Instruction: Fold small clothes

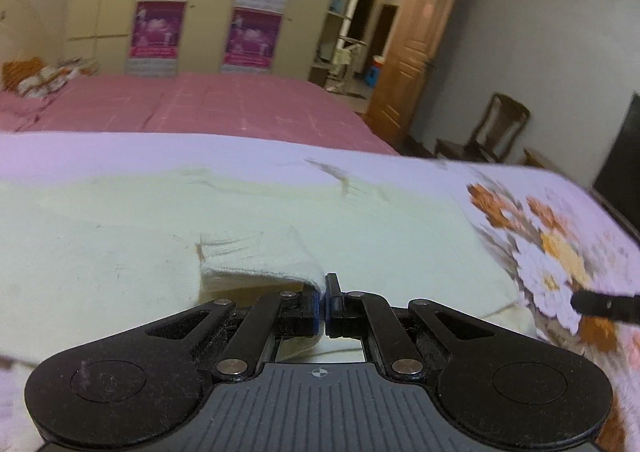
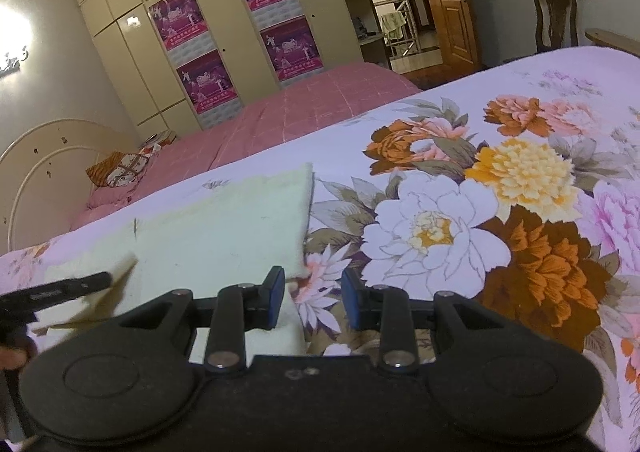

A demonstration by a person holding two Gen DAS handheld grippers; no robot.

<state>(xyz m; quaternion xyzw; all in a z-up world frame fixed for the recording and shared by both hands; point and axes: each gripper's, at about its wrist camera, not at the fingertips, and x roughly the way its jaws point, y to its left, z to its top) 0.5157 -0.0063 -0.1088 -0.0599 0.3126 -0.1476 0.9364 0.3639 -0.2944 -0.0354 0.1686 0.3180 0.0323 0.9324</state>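
Floral bedsheet [image 2: 500,132] covers the bed; pale cream cloth [image 2: 224,228] lies on it.

Black left gripper [image 1: 325,292] and right gripper [image 2: 313,298]: blue pads, silver pivot screws

The lilac flower-printed bed sheet [image 2: 500,180] lies flat and bare to the right of the pale cream cloth garment [image 2: 224,228], so a claw can pass freely over that side. On the left, the left claw [image 1: 323,288] is clamped on a lifted corner of the garment, occupying the space above its near edge. The right claw [image 2: 312,298], jaws apart, hovers at the garment's near right corner. Beyond, the pink checked quilt [image 2: 304,108] lies flat, and the beige wardrobe [image 2: 160,12] stands well clear.
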